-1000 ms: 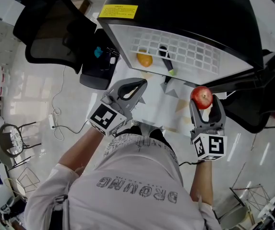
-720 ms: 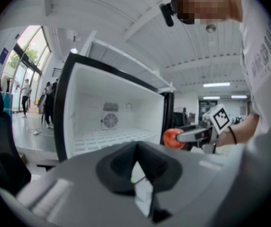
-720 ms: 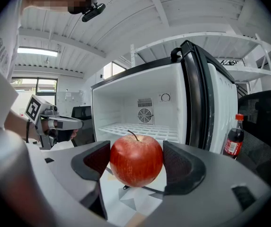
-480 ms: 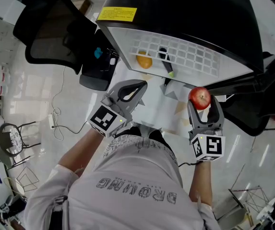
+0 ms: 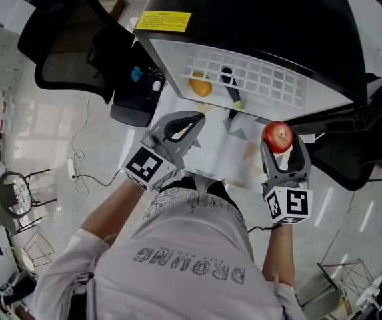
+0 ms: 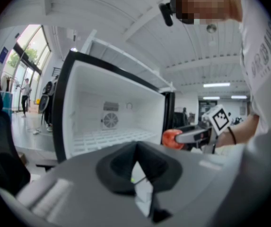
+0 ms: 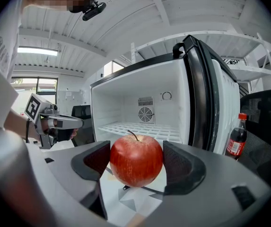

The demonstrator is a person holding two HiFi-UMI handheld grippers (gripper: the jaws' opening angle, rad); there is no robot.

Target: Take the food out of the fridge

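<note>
the right tool (image 5: 282,144) grips the round red apple (image 7: 136,158) just outside the open black, white-lined fridge (image 5: 257,12) while the left tool (image 6: 136,168) is pinched together on nothing, so carry the apple level and leave the orange fruit (image 5: 201,84) on the white wire shelf (image 5: 271,79) for next.
</note>
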